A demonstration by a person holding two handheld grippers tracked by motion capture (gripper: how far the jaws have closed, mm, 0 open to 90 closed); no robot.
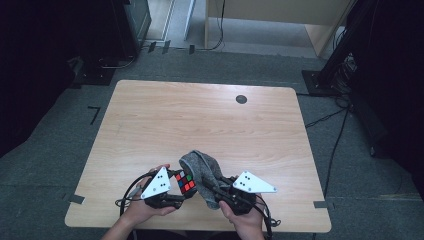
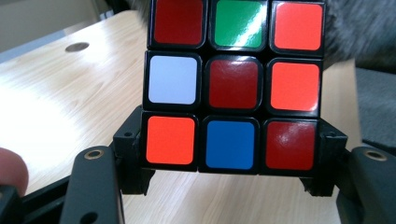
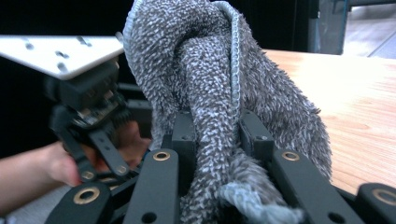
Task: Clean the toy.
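High view showed both my hands low at the near edge of the surface point(image 1: 150, 125). My left gripper point(image 1: 172, 192) held the cube point(image 1: 185, 182). My right gripper point(image 1: 220, 192) held the cloth point(image 1: 202, 170).

My left jaws were shut on the cube's bottom row, one jaw on each side. In the left gripper view the cube point(image 2: 233, 84) stood up straight between them, with a red square in the middle of the face I could see. The cube was lifted off the surface, I think, but I could not be sure.

My right jaws were pinched tight on a fold of the cloth point(image 3: 219, 116). The rest of it puffed up past the jaws in a soft grey lump.

The cloth lay just to the right of the cube and touched it, draping over its far side. So the cube was to the left of my right jaws, very close. My right hand was the nearer one to rub with. I think the next move was to wipe the cloth across the cube while my left jaws kept it steady.
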